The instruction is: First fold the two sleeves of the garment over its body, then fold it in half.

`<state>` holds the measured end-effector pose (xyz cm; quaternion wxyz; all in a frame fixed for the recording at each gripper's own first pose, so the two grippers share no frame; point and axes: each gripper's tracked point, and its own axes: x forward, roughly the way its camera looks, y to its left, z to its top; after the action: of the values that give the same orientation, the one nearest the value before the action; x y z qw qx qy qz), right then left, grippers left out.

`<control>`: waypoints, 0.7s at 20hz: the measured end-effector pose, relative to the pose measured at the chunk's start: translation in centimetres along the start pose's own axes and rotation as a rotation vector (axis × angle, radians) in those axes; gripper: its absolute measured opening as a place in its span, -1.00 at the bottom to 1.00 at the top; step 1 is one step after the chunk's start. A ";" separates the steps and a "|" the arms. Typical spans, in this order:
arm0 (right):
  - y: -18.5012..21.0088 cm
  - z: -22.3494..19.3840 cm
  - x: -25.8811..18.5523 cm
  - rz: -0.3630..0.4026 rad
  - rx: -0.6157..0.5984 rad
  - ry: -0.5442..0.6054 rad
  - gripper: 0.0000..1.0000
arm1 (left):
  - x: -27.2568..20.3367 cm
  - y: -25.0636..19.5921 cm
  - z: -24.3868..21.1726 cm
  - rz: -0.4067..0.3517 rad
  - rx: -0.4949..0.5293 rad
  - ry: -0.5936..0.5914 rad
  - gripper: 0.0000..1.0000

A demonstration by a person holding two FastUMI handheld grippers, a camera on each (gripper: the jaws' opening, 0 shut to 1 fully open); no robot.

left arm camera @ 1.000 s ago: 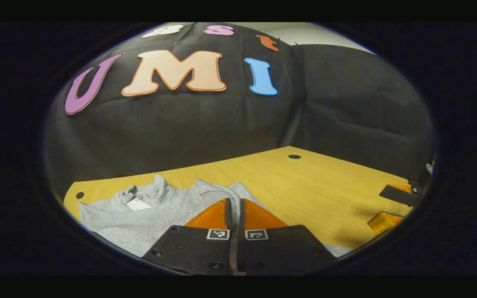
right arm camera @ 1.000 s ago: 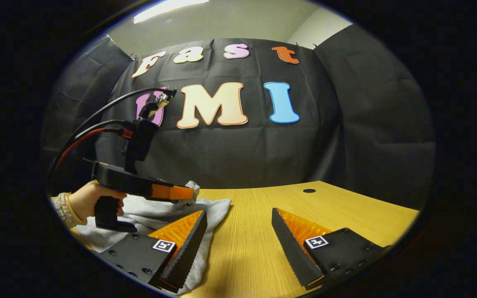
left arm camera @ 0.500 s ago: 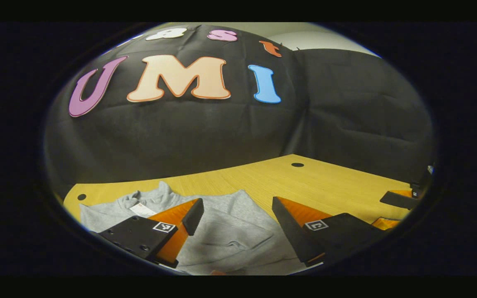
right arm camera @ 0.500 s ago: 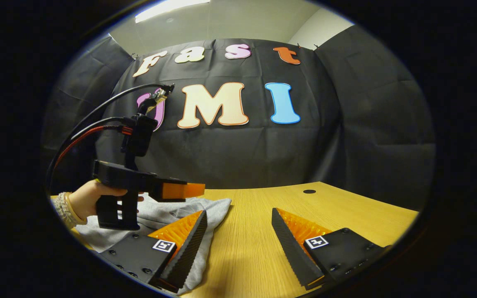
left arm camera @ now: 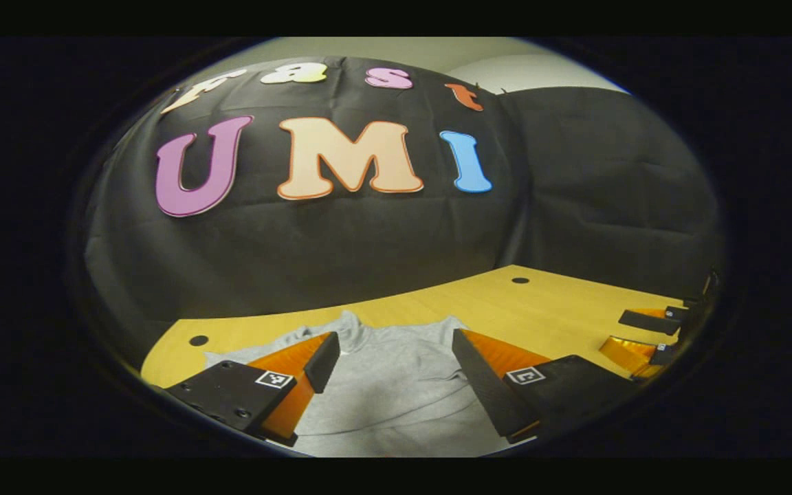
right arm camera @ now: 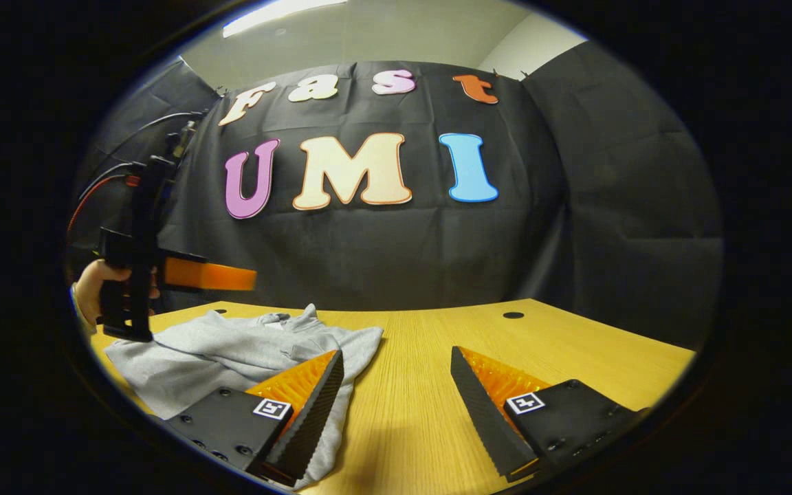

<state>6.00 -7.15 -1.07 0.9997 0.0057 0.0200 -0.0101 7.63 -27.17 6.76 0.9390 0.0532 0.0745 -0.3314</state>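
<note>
the desk (right arm camera: 437, 344), a broad wooden top with small dark holes near its far edge, took up the lower half of both views and carried everything. on it lay the grey garment (right arm camera: 231, 347), flat and bunched toward the desk's 9 o'clock side in the right gripper view, collar pointing to 12 o'clock; in the left gripper view it (left arm camera: 389, 385) sat at 6 o'clock, directly under that camera. its outline looked compact, with cloth lapped over the body, so the sleeves were probably folded in already and the fold in half was the step left, though the far sleeve's lie was hard to read.

the left gripper (right arm camera: 231, 278) hung in the air at 9 o'clock in the right gripper view, held in a hand (right arm camera: 90, 285) above the garment's near edge, clear of the cloth. its own view (left arm camera: 396, 357) showed its jaws spread apart with nothing between them, likely lifted for room to pick a new hold.

the right gripper (right arm camera: 396, 385) waited low at 6 o'clock, jaws wide apart and empty, one finger above the garment's right edge, the other above bare desk, seemingly poised to take a hem or corner.

a small pale tag near the collar was too blurred to describe.
</note>
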 end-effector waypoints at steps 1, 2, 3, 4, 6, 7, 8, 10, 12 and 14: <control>0.2 -0.2 0.1 0.009 0.008 0.017 0.95 | -1.2 0.7 -0.1 0.003 -0.006 0.006 0.92; 0.3 -0.6 0.1 0.009 0.014 0.037 0.95 | -2.4 1.4 -0.4 0.006 -0.013 0.015 0.92; 0.3 -0.9 -0.1 0.008 0.017 0.054 0.95 | -3.7 2.4 -0.9 0.016 -0.020 0.026 0.92; 0.4 -1.0 -0.3 0.012 0.016 0.067 0.95 | -5.0 3.4 -1.5 0.030 -0.023 0.036 0.92; 1.0 -1.5 -1.0 0.026 0.000 0.095 0.95 | -7.3 5.6 -2.9 0.076 -0.019 0.064 0.92; 1.3 -1.6 -1.5 0.033 -0.019 0.108 0.95 | -8.6 6.7 -3.7 0.099 -0.019 0.079 0.92; 1.8 -1.6 -2.0 0.043 -0.038 0.121 0.94 | -9.9 7.7 -4.4 0.122 -0.022 0.095 0.92; 2.9 -1.6 -3.4 0.070 -0.052 0.141 0.94 | -12.7 9.6 -6.5 0.172 -0.025 0.141 1.00; 4.2 -2.0 -4.6 0.100 -0.049 0.179 0.95 | -15.3 10.8 -8.7 0.217 -0.028 0.193 0.93; 5.3 -2.9 -6.0 0.118 -0.081 0.227 0.94 | -17.6 11.0 -11.0 0.240 -0.045 0.239 0.92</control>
<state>-0.05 -1.73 -3.68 0.9893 -0.0323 0.1329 0.0499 -0.09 -6.17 -0.41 0.9573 0.0797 0.1863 -0.2062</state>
